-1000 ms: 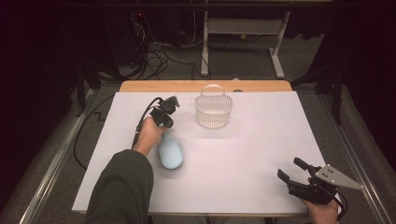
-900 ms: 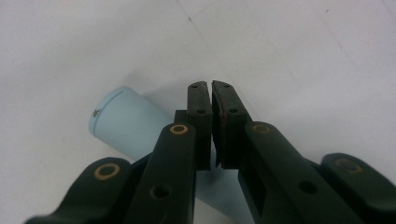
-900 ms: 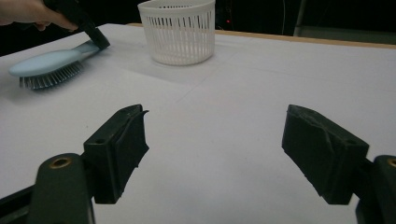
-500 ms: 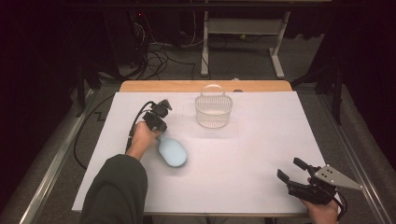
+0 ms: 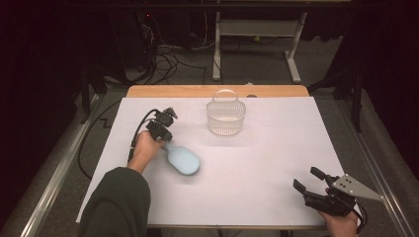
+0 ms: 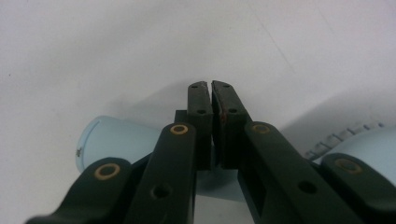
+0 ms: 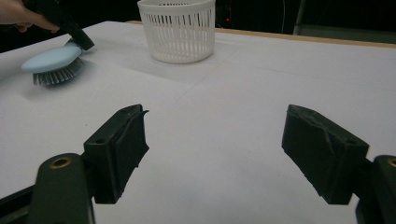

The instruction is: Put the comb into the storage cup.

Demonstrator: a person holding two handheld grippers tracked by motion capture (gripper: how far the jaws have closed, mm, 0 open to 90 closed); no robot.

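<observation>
Pale-blue plastic scrubbing brush (image 5: 184,159) with grey bristles, lying bristles-down on the white-covered table (image 5: 267,163), left of centre and nearer the person than the white slotted plastic basket (image 5: 226,116). Left gripper (image 5: 159,129): jaws nearly closed, clamped on the brush's narrow handle end, pads almost meeting in the left gripper view. Right gripper (image 5: 307,180): jaws spread wide and empty, held at the table's near right corner, well apart from brush and basket.

Pale blue brush (image 5: 182,160) (grey bristles), white slatted basket (image 5: 226,117), black tongs (image 5: 307,180).
</observation>
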